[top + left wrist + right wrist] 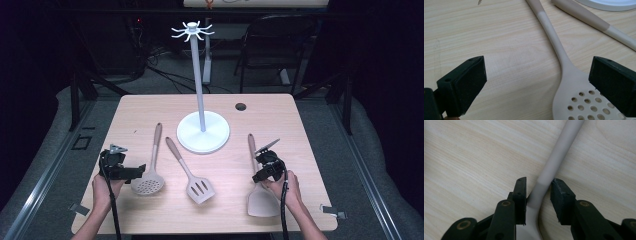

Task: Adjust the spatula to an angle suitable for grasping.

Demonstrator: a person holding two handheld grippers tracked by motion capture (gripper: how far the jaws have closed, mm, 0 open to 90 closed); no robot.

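Right claw (538, 192) straddled the solid spatula's handle (554, 160), pads not quite gripping; left claw (535, 82) gaped wide over the surface (499, 37).

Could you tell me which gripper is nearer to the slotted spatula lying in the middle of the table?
Left. The left gripper sits beside the skimmer, just left of the slotted spatula. The right gripper is farther off to its right, jaws around the solid turner's handle.

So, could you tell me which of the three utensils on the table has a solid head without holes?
The solid turner, rightmost, by the right gripper; the skimmer has round holes, the slotted turner has slots.
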